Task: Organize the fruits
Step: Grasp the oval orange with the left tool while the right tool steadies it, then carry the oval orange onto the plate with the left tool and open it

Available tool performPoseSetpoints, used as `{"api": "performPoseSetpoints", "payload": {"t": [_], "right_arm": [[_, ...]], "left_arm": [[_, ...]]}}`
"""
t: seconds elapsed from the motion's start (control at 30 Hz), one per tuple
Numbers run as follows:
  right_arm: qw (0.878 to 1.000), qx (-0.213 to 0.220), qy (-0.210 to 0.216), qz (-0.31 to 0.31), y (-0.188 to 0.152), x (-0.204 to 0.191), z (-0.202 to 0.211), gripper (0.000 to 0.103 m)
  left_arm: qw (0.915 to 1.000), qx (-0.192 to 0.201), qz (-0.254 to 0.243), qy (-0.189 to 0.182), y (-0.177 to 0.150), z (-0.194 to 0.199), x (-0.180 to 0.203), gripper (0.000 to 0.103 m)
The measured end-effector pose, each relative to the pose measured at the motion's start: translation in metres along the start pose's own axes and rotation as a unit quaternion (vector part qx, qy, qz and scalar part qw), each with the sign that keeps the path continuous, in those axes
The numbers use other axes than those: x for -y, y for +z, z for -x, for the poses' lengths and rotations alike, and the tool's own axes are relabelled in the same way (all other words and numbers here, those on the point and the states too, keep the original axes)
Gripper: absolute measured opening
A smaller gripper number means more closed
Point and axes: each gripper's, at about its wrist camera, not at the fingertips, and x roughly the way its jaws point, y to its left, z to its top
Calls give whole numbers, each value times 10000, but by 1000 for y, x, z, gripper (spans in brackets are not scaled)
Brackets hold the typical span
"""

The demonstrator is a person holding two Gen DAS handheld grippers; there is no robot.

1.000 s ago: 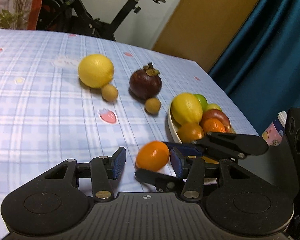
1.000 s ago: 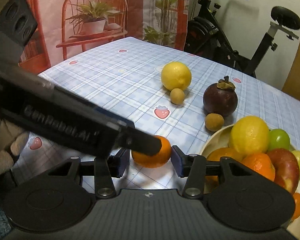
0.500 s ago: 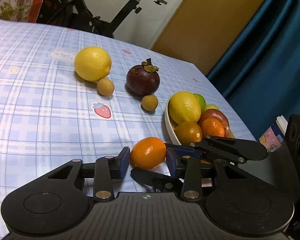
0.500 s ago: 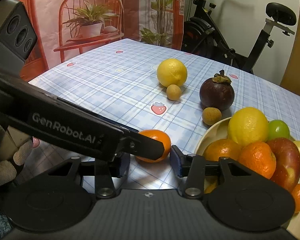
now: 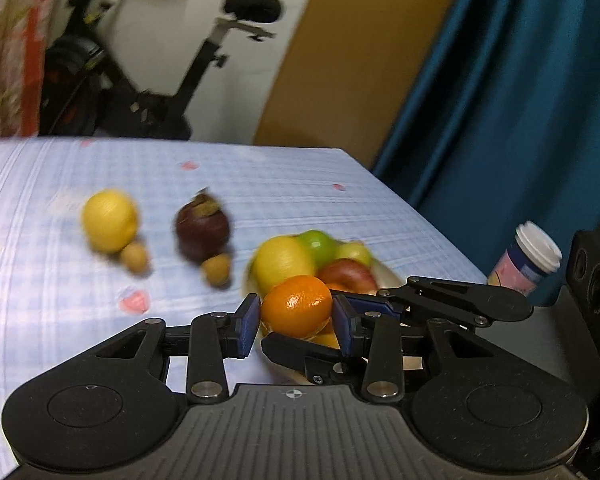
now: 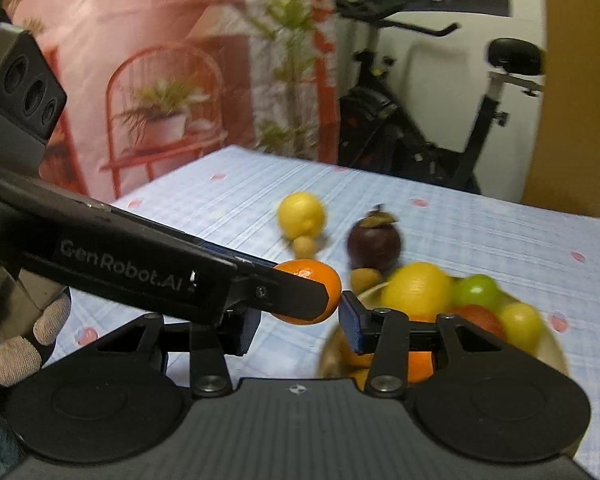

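Note:
A small orange [image 5: 296,306] hangs above the checked tablecloth, just in front of the cream fruit bowl [image 5: 385,274]. My left gripper [image 5: 296,316] is shut on it, blue pads pressing both sides. My right gripper [image 6: 300,320] holds the same orange [image 6: 320,280]: its right pad touches the fruit, while its left pad is hidden behind the left gripper's finger [image 6: 140,264]. In the left wrist view the right gripper's fingers [image 5: 460,304] cross in from the right, one below the orange and one behind it. The bowl [image 6: 552,344] is piled with a lemon, green fruits, an apple and oranges.
On the cloth to the left of the bowl lie a lemon [image 5: 108,226], a dark mangosteen [image 5: 202,228] and two small brown fruits [image 5: 134,258] [image 5: 216,270]. A lidded paper cup [image 5: 528,260] stands beyond the table's right edge. An exercise bike is behind the table.
The left jaws closed onto the orange. Both grippers then rose together, lifting it off the cloth and toward the bowl. Background is now motion-blurred.

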Motion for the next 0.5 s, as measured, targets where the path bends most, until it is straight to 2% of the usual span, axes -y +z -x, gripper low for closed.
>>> {"api": "performPoseSetpoints", "payload": {"t": [0.2, 0.33, 0.5], "right_arm": [[9978, 183, -338, -541, -11, 35, 36, 46], [9936, 221, -595, -930, -23, 64, 53, 46], [9897, 163, -832, -1156, -26, 96, 54, 46]], "left_arm": [[9981, -301, -506, -192, 11, -28, 48, 42], [9937, -501, -982, -214, 16, -55, 80, 42], [9899, -731, -1198, -223, 26, -92, 92, 42]]}}
